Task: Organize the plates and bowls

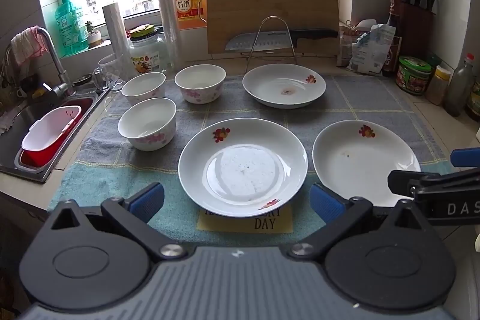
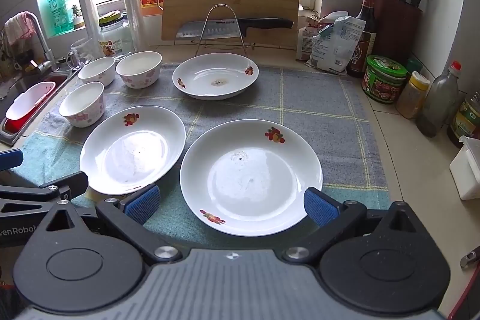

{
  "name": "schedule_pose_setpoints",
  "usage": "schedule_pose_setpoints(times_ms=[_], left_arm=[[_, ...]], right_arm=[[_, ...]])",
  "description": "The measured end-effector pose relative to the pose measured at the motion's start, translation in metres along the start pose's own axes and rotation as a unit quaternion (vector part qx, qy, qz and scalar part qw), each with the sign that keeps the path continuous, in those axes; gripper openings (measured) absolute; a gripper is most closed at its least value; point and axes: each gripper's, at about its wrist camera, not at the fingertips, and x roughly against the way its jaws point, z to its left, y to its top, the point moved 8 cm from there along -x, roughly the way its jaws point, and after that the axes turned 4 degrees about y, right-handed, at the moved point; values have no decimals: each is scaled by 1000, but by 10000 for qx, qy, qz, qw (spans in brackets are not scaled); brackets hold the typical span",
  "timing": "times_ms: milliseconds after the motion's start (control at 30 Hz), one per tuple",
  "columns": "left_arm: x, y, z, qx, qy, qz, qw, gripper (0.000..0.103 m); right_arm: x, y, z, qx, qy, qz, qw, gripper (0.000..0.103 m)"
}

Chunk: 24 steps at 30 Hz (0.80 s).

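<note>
White china was what I had to sort: three plates and three bowls, all spread singly on a checked towel (image 2: 315, 98) over the worktop (image 2: 399, 146), none stacked yet. I judged they had been laid out apart so each could be reached on its own.

Nearest my right gripper (image 2: 231, 201) lay the right plate (image 2: 250, 176), its near rim between the two blue pads, which stood spread as wide as they go and pinched nothing. Just beside it sat the middle plate (image 1: 243, 164), directly ahead of my left gripper (image 1: 237, 201), whose pads were likewise wide apart and empty, one to each side of that plate's near rim. I could not tell whether any pad touched the china. A yellow card (image 1: 244, 221) showed from under the middle plate.

Farther back, the third plate (image 1: 283, 84) rested alone, in front of a wire rack (image 1: 271, 41) that held a knife (image 1: 282, 38) against an upright cutting board (image 1: 271, 8).

To the left, the bowls clustered close: front bowl (image 1: 147, 123), back-left bowl (image 1: 144, 86), back-right bowl (image 1: 200, 83). Beyond them were the sink (image 1: 18, 140) and its tap (image 1: 51, 56). Jars and bottles lined the right wall.

Both grippers tilted down toward the plates, which I read as readiness for a first pick-up.
</note>
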Motion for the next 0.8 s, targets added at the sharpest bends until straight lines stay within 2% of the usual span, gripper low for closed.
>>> schedule_pose_setpoints(times_ms=[233, 533, 800], left_arm=[[4, 0, -9, 31, 44, 11, 10000, 102], [3, 0, -33, -64, -131, 157, 9998, 102], [-5, -2, -55, -271, -379, 248, 9986, 102]], right_arm=[[0, -1, -9, 61, 157, -42, 9998, 103], [10, -4, -18, 108, 228, -120, 9996, 103], [9, -13, -39, -75, 210, 129, 9997, 103]])
